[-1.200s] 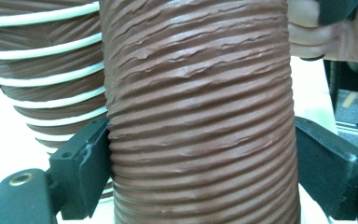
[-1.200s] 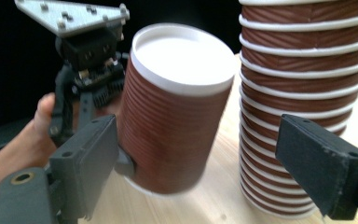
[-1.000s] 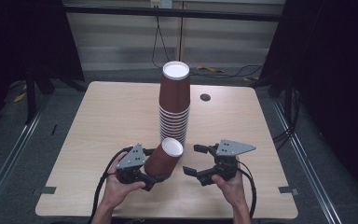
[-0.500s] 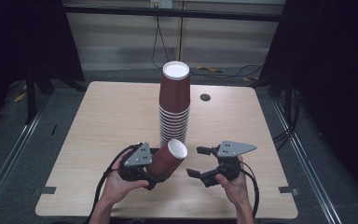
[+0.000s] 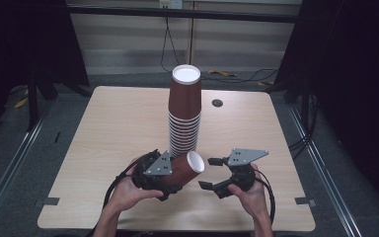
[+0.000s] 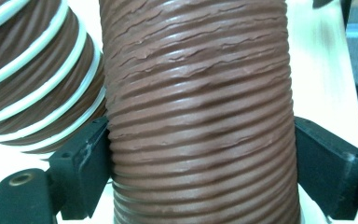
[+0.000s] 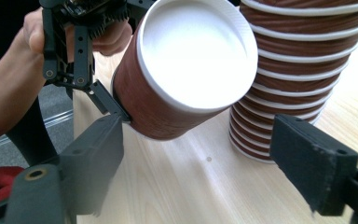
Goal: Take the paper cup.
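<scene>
The left gripper (image 5: 170, 178) is clamped on a single brown paper cup (image 5: 183, 169), its two jaws pressed against the ribbed sides, and holds it tilted just above the table (image 5: 103, 123), the white end pointing toward two o'clock. The right gripper (image 5: 212, 174) waits just beside that end at three o'clock, jaws spread wide apart with nothing between them; in the right gripper view the cup's white end (image 7: 196, 51) sits squarely ahead between the jaws. Judging by this, the step in hand is likely a hand-over or a two-handed turn of the cup. To do it well, the right jaws should come in level around the wall just behind the white rim and close gently, since a paper wall will dent under a hard squeeze, and the left should let go only once the other grip is firm. The tall stack of cups (image 5: 184, 116) stands touching-close at twelve o'clock and looks easy to topple, so any swing is safer toward six o'clock. The table edge lies near at six; open room spreads at nine and three.
</scene>
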The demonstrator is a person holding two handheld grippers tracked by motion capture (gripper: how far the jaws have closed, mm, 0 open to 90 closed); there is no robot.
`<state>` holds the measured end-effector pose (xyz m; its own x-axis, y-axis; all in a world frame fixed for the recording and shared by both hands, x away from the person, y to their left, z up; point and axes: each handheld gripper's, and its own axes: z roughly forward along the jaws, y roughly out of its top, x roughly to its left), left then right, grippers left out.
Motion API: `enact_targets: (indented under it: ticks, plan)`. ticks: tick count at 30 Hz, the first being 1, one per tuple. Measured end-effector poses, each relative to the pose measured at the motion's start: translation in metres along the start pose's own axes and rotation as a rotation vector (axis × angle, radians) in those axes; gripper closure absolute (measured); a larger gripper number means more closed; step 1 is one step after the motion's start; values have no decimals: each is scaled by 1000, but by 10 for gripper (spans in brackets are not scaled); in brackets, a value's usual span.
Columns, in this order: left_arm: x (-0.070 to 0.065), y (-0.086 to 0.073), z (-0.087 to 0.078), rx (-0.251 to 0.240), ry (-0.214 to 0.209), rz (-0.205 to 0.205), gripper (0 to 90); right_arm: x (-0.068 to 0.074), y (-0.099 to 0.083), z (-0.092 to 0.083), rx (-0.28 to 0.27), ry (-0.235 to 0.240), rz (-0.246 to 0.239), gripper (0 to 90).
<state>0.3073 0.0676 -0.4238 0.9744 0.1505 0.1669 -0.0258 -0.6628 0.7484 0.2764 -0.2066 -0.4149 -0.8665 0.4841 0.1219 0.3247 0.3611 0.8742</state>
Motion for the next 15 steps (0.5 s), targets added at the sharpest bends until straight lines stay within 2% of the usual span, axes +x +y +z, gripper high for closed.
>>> enact_targets:
  ticks: [6, 10, 15]
  plan:
    - [-1, 2, 3, 73, -34, 36, 135, -1, 0, 3, 71, -21, -5, 163]
    - [-3, 2, 9, 122, -38, 62, 135, 0, -2, 8, 121, -36, -40, 150]
    - [-5, 3, 12, 140, -52, 85, 134, 0, -1, 11, 161, 3, -48, 175]
